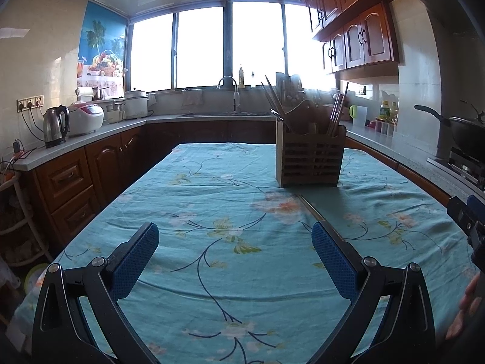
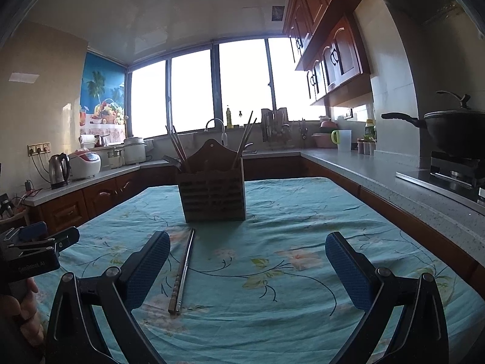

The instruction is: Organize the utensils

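A slatted wooden utensil holder (image 1: pixel 310 159) stands on the table with several chopsticks leaning out of it; it also shows in the right wrist view (image 2: pixel 212 195). A pair of metal chopsticks (image 2: pixel 183 268) lies flat on the cloth in front of the holder, just right of my right gripper's left finger; in the left wrist view the pair (image 1: pixel 312 207) runs behind my right finger. My left gripper (image 1: pixel 235 241) is open and empty above the cloth. My right gripper (image 2: pixel 247 250) is open and empty above the cloth.
A turquoise floral tablecloth (image 1: pixel 197 200) covers the table. Counters run along the left, back and right. A kettle (image 1: pixel 56 126) and rice cooker (image 1: pixel 86 118) sit on the left, a black wok (image 2: pixel 454 130) on the stove at right. The other gripper shows at the frame edge (image 2: pixel 33 247).
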`<move>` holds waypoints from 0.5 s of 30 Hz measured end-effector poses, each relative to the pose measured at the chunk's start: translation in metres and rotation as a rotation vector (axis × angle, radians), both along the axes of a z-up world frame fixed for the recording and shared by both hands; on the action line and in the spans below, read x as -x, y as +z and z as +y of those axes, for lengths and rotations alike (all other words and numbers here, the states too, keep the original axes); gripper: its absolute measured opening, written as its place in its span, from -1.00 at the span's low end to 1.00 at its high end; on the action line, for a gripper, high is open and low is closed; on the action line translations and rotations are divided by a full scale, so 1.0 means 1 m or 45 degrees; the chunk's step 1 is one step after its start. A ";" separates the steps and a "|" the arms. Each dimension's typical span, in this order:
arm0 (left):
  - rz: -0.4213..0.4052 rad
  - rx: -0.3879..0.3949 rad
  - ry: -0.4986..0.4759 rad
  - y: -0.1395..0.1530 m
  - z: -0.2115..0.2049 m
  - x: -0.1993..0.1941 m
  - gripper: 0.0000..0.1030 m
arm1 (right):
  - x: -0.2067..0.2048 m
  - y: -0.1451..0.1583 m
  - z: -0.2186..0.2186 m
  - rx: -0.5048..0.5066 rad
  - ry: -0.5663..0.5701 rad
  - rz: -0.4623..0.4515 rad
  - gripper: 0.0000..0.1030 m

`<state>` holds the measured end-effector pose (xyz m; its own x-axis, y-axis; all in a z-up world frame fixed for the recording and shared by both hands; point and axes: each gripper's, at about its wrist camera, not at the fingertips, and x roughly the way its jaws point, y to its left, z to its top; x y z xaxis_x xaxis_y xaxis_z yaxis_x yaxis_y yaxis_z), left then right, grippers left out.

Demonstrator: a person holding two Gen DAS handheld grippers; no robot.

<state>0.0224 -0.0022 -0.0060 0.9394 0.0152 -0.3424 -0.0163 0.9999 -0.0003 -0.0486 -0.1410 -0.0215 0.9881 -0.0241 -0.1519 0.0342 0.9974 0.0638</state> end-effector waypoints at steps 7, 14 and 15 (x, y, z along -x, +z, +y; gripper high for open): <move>0.007 -0.011 -0.009 0.001 -0.001 -0.002 1.00 | -0.001 0.000 -0.001 -0.003 0.008 -0.002 1.00; 0.007 -0.011 -0.008 0.001 -0.001 -0.002 1.00 | 0.000 0.001 -0.001 -0.002 0.007 0.002 1.00; 0.007 -0.011 -0.009 0.001 -0.001 -0.002 1.00 | 0.000 0.001 -0.001 -0.002 0.005 0.002 1.00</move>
<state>0.0243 -0.0031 -0.0053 0.9377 0.0117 -0.3472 -0.0093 0.9999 0.0087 -0.0483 -0.1416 -0.0207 0.9880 -0.0199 -0.1533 0.0302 0.9974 0.0652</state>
